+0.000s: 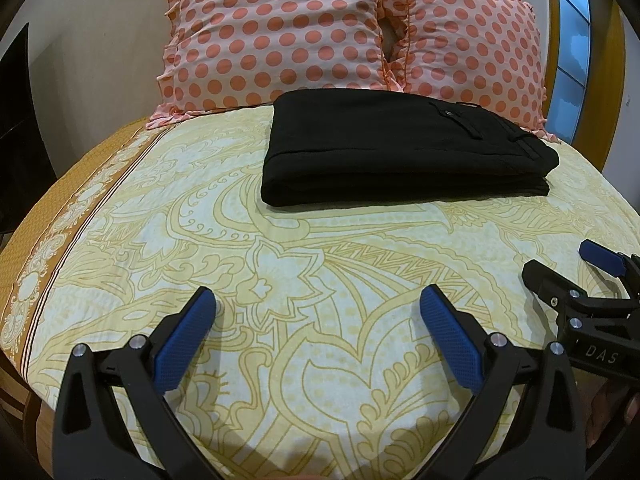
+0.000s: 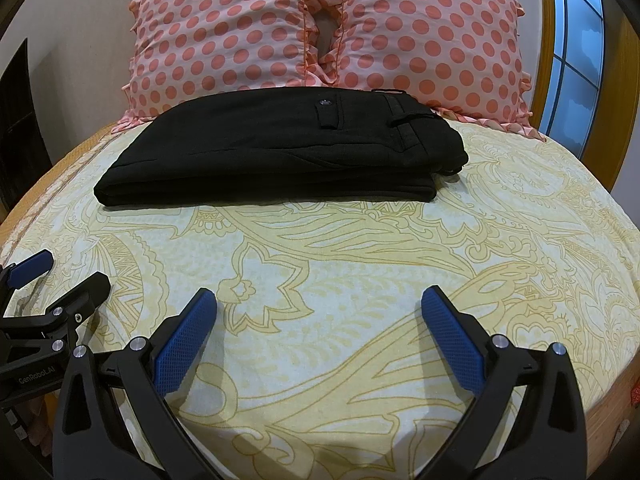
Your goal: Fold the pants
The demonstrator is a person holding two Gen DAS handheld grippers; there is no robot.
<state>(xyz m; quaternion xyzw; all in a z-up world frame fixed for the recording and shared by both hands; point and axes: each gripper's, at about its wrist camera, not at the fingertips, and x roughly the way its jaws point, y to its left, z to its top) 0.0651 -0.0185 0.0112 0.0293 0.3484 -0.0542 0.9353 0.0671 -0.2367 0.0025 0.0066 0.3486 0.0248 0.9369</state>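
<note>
Black pants (image 1: 404, 148) lie folded in a flat rectangular stack on the yellow patterned bed sheet (image 1: 280, 272), in front of the pillows; the waistband and button tab face right. They also show in the right wrist view (image 2: 280, 152). My left gripper (image 1: 318, 300) is open and empty, low over the near part of the bed, well short of the pants. My right gripper (image 2: 319, 300) is open and empty beside it. Each gripper shows at the edge of the other's view: the right gripper (image 1: 560, 264) and the left gripper (image 2: 72, 272).
Two pink polka-dot pillows (image 1: 276, 36) (image 2: 432, 36) lean at the head of the bed behind the pants. A wooden headboard (image 2: 544, 40) and a blue window (image 2: 576, 48) are at the right. A dark piece of furniture (image 1: 20, 128) stands left of the bed.
</note>
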